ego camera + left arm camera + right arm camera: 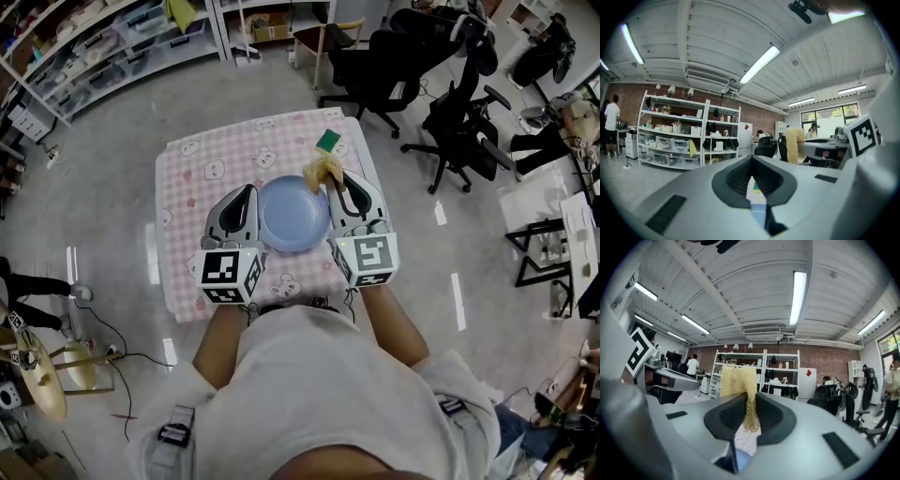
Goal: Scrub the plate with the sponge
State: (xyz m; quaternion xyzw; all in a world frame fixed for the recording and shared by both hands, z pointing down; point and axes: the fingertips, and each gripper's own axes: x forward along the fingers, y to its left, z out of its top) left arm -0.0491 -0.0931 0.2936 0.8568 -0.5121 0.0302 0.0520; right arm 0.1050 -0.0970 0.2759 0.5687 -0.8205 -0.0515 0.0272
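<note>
Leaning in a white shirt (323, 394) over the blue plate (293, 217)

Reaching both grippers out across the pink-checked bench (211, 155) to the plate. Squeezing the right gripper (330, 183) fingers tight on the yellow sponge (322, 170), at the plate's far right rim, with its free end standing up out of the pads. Resting the left gripper (246, 195) just beside the plate's left rim, fingers drawn together at the tips. Lying beyond the plate, apart from it: a green sponge (330, 141).

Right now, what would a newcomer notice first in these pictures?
A blue plate sits mid-table on the pink checked cloth, between the left gripper and the right gripper. The right one's fingers pinch a yellow sponge at the plate's far right rim; a green pad lies beyond it.
</note>
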